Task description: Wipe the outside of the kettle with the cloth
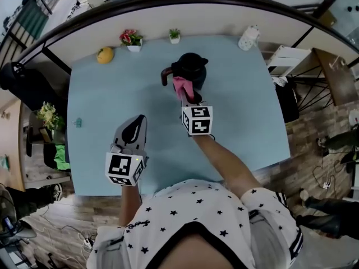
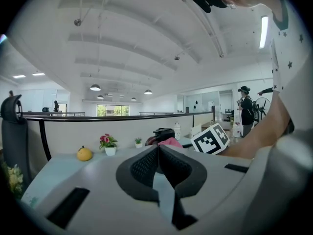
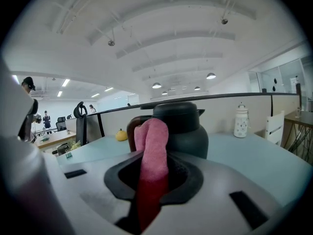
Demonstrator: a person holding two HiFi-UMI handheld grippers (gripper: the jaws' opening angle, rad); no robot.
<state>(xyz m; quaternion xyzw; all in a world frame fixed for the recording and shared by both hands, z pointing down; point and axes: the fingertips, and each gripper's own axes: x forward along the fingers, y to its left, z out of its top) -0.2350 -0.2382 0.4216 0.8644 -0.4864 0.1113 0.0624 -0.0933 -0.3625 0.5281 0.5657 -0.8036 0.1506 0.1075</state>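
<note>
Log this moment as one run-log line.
right gripper: shut on pink cloth, held at near side of kettle | left gripper: fingers shut, empty, away from kettle | step: wiping position

Colour findings:

- The kettle [image 1: 190, 67] has a black body and a dark brown handle.
- The cloth [image 1: 183, 86] is plain pink.
- The table [image 1: 101, 105] is pale blue and unpatterned.
- The left gripper [image 1: 137, 120] and right gripper [image 1: 189, 97] are grey, black inside the jaws.
- Each marker cube [image 1: 197, 120] carries black-and-white squares.
- The shirt [image 1: 190, 212] is white with black stars.
- The fruit [image 1: 105, 55], at the table's 11 o'clock, is yellow.
- The jar [image 1: 248, 38], at 1 o'clock, is white.
</note>
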